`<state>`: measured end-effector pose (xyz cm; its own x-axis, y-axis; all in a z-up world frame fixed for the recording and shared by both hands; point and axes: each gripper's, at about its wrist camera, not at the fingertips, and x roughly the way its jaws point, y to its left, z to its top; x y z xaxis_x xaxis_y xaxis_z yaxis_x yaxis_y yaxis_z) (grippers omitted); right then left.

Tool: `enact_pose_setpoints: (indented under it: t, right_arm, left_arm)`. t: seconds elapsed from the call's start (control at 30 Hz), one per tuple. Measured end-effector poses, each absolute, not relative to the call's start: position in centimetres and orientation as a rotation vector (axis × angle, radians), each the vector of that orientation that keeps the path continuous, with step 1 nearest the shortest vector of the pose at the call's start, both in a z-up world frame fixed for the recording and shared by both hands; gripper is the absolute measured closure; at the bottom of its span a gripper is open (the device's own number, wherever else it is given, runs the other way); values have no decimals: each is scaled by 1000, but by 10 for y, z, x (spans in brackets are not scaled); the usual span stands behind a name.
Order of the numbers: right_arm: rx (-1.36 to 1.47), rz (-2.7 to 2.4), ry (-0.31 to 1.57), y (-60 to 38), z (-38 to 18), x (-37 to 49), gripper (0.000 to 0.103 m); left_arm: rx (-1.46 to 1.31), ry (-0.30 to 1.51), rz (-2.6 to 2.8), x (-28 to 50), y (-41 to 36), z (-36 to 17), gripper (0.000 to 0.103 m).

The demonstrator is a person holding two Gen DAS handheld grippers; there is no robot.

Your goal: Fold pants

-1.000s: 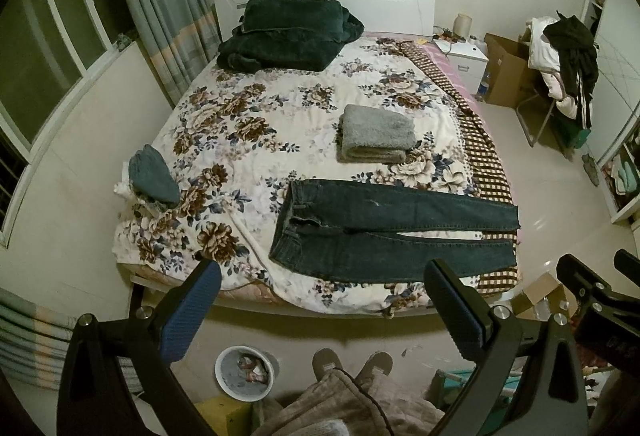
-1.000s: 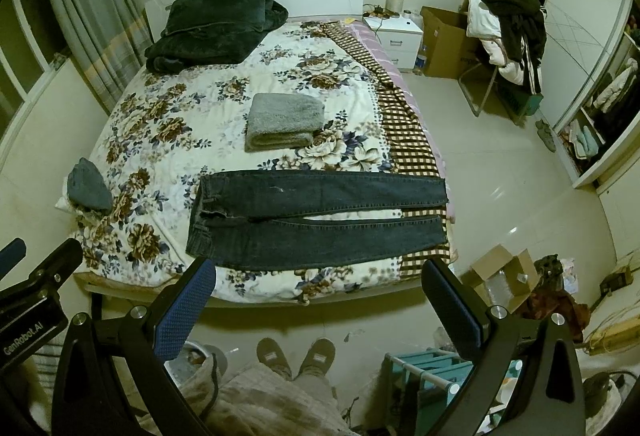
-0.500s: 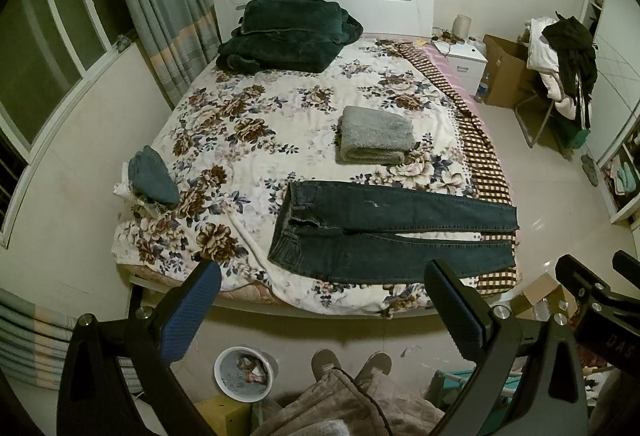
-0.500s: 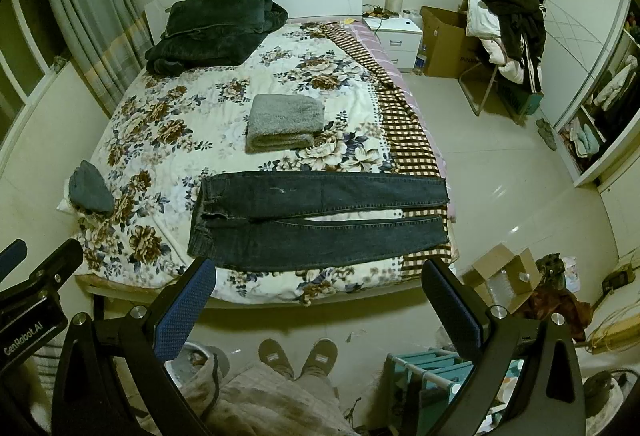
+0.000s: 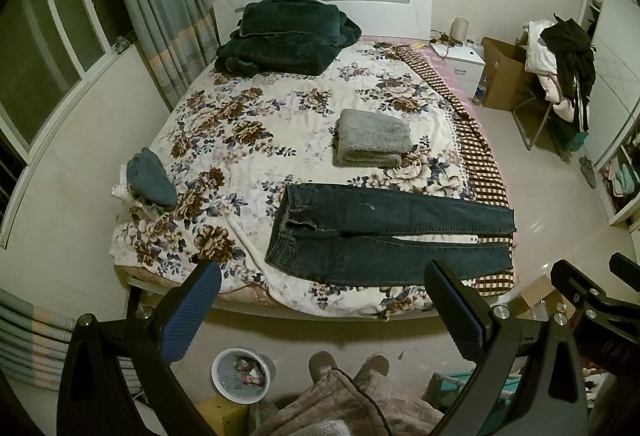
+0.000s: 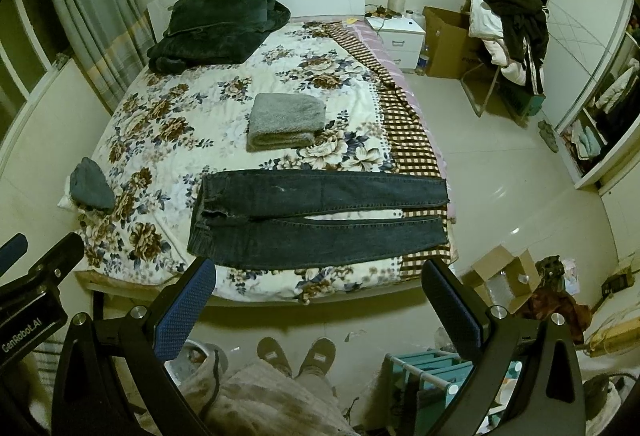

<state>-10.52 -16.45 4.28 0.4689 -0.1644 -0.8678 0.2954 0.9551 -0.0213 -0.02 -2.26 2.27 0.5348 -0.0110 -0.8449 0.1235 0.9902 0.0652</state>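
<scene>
Dark blue jeans lie flat across the near end of the floral bed, waistband to the left, legs stretching right with a narrow gap between them. They also show in the right wrist view. My left gripper is open and empty, held well back from the bed's near edge, above the floor. My right gripper is open and empty too, at about the same distance. Each gripper's body shows at the edge of the other's view.
A folded grey towel lies mid-bed beyond the jeans. A dark green blanket sits by the headboard. A small blue-grey garment lies at the left edge. A white bin and my feet are on the floor below.
Both views have shifted very slightly; the bed and jeans sit marginally higher in frame. The jeans lie as before and both grippers stay open.
</scene>
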Motion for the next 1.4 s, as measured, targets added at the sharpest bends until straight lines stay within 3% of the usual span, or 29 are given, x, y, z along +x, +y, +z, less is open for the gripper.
enact_pose_setpoints:
  t: [0.5, 0.7, 1.13, 1.4]
  right_arm:
    - [145, -290, 1038, -167, 34, -105, 0]
    - [175, -318, 1022, -192, 2, -79, 0]
    - [205, -381, 1035, -286, -110, 56, 0]
    - [152, -463, 1132, -333, -232, 179, 0]
  left_arm:
    - [122, 981, -37, 6, -20, 22, 0]
    - [109, 940, 21, 32, -30, 4, 0]
    - [117, 993, 58, 135, -66, -95, 0]
    - [183, 1045, 64, 240, -88, -181, 0]
